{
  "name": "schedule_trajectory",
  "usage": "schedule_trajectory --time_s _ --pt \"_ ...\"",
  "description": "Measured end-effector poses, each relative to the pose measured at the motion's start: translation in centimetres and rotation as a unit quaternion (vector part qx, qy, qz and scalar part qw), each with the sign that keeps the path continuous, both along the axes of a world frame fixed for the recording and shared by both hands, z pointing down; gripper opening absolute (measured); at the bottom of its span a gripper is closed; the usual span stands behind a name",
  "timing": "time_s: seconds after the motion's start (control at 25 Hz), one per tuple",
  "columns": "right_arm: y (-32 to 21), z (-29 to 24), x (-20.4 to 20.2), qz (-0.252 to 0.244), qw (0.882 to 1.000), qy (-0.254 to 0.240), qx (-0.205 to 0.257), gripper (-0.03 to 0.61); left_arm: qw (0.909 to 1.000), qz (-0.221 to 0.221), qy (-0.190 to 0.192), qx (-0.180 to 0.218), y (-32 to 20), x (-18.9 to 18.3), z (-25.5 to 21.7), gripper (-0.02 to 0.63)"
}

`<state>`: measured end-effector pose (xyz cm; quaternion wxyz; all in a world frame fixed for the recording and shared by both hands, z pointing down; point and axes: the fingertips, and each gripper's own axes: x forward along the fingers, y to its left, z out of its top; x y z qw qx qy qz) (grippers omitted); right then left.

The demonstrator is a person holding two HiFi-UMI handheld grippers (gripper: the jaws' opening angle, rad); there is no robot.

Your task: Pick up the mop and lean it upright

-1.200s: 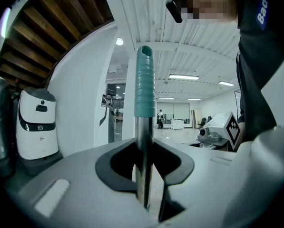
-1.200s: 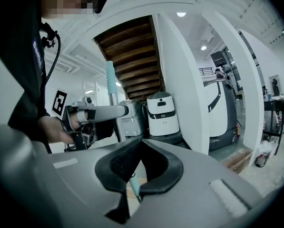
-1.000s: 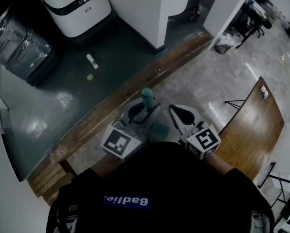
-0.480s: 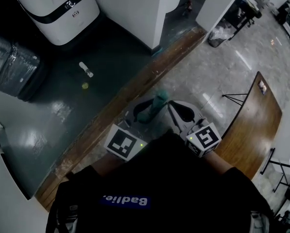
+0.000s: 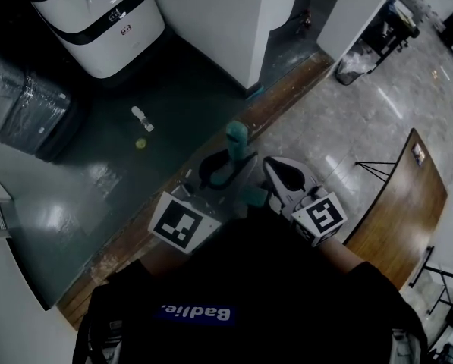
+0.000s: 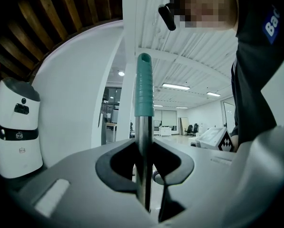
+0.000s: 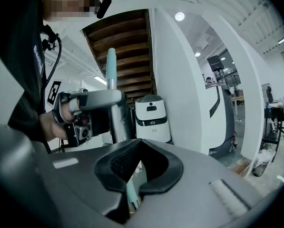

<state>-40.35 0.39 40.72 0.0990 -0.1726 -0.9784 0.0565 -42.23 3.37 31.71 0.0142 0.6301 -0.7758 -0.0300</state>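
**HAZARDS BEFORE LEANING THE MOP**

Locate the mop [image 5: 237,136] upright in front of the body. It is pinched across its bare steel shaft [image 6: 142,151] by the jaws of the left gripper [image 5: 224,169], just below the teal grip [image 6: 143,87]. Treat the right gripper [image 7: 132,190] as idle: jaws a narrow slit apart, clamped on nothing, parked just beside the shaft. Note a pale teal part [image 5: 253,197] low between the two grippers. Probably the mop's lower end, but mostly covered, so not confirmed.

1. Slip in the grip. Expect sliding or twisting from a single pinch on smooth metal. Add the right gripper lower on the shaft before tilting.

2. Blind foot. No clear sight of the mop's foot from the head view. Expect a catch on the edge of the wooden strip [image 5: 294,89] running across the path. Lift well clear before crossing.

3. Skating out. Expect the foot to slide on the glossy floor [image 5: 347,127] if leaned too flat against the white column [image 5: 249,21]. Set steep; release slowly.

4. Clutter. Avoid planting the foot near the small bottle [image 5: 141,117] or the yellow ball [image 5: 140,143]. Swing the grip clear of the white machine [image 5: 101,21].
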Motion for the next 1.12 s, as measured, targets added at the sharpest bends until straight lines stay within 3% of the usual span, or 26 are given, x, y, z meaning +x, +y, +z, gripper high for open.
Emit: schedule_trajectory --time_s 0.6,1.12 --pt "-10.3 -1.6 -7.3 -0.049 0.998 -0.032 -0.026 0.005 0.9988 -0.015 -0.023 -0.04 -10.1 -4.7 -5.1 0.106" --pt "-17.7 -0.5 -10.1 -0.067 0.996 -0.028 -0.049 0.005 0.9929 -0.07 -0.071 -0.065 -16.4 -13.4 -6.1 0.106"
